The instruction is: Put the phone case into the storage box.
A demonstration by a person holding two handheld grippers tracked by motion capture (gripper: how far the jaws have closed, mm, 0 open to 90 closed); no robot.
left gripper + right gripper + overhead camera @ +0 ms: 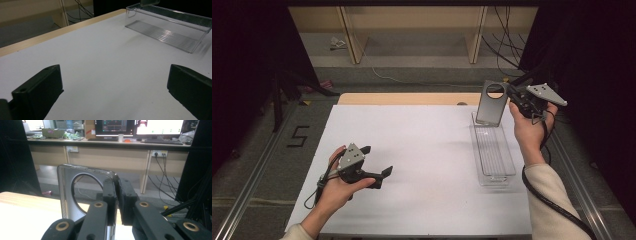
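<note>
Clenched by the right gripper [511, 95], a phone case [491, 103] is held upright above the far end of the clear tray [493, 152]; the left gripper [374, 165] is held released over the worktop [422, 150].

A flat grey plate [491, 103] with a large round hole near its top is standing nearly upright in the upper right of the frame, its lower edge seemingly dipping into a clear ribbed tray [492, 152] lying lengthwise below it.

A long desk [105, 143] with lit monitors [113, 126] lines the dim room.
</note>
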